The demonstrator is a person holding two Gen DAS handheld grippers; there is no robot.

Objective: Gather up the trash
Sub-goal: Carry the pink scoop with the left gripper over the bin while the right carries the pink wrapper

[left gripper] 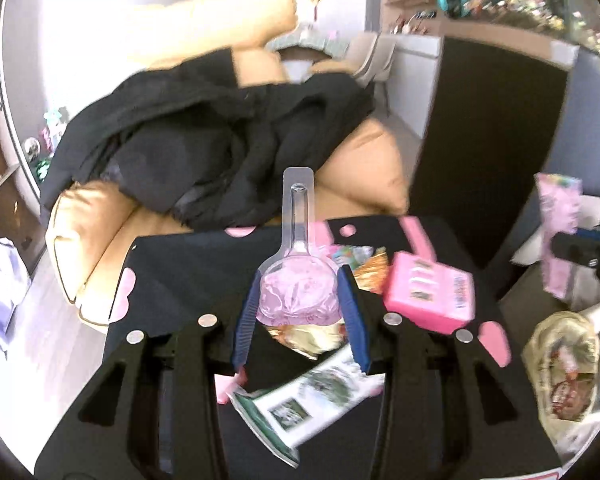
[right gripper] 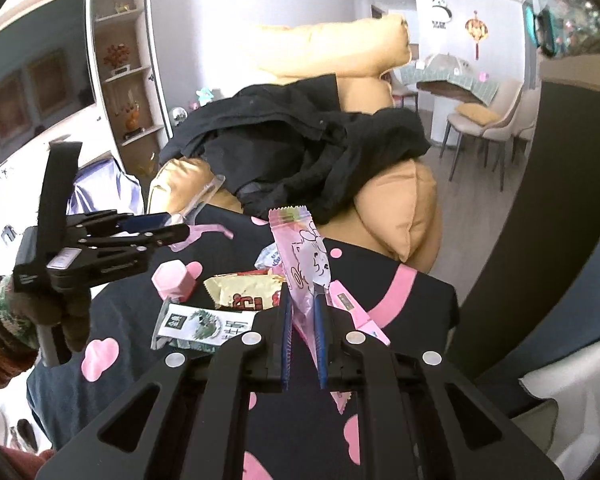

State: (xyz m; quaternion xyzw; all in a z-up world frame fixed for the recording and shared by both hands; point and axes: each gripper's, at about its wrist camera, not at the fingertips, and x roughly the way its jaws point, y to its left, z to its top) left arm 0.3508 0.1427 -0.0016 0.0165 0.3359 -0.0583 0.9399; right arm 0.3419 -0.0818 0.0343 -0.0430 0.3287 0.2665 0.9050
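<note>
My left gripper [left gripper: 299,280] is shut on a clear plastic blister pack [left gripper: 298,272] with pink inside, held above the dark table [left gripper: 180,264]; it also shows in the right wrist view [right gripper: 172,226]. My right gripper [right gripper: 303,300] is shut on a pink printed wrapper [right gripper: 304,256], which stands up between the fingers; the same wrapper shows in the left wrist view [left gripper: 558,216]. On the table lie a green-and-white packet [left gripper: 312,396], a pink box [left gripper: 428,292], a gold snack wrapper [right gripper: 244,292] and a pink hexagonal box [right gripper: 174,280].
A tan sofa [left gripper: 364,168] with a black garment [left gripper: 204,136] heaped on it stands behind the table. A bag of wrappers [left gripper: 564,364] sits at the right. A dark panel [left gripper: 492,128] stands right of the sofa. Shelves [right gripper: 120,60] and chairs [right gripper: 496,120] lie further off.
</note>
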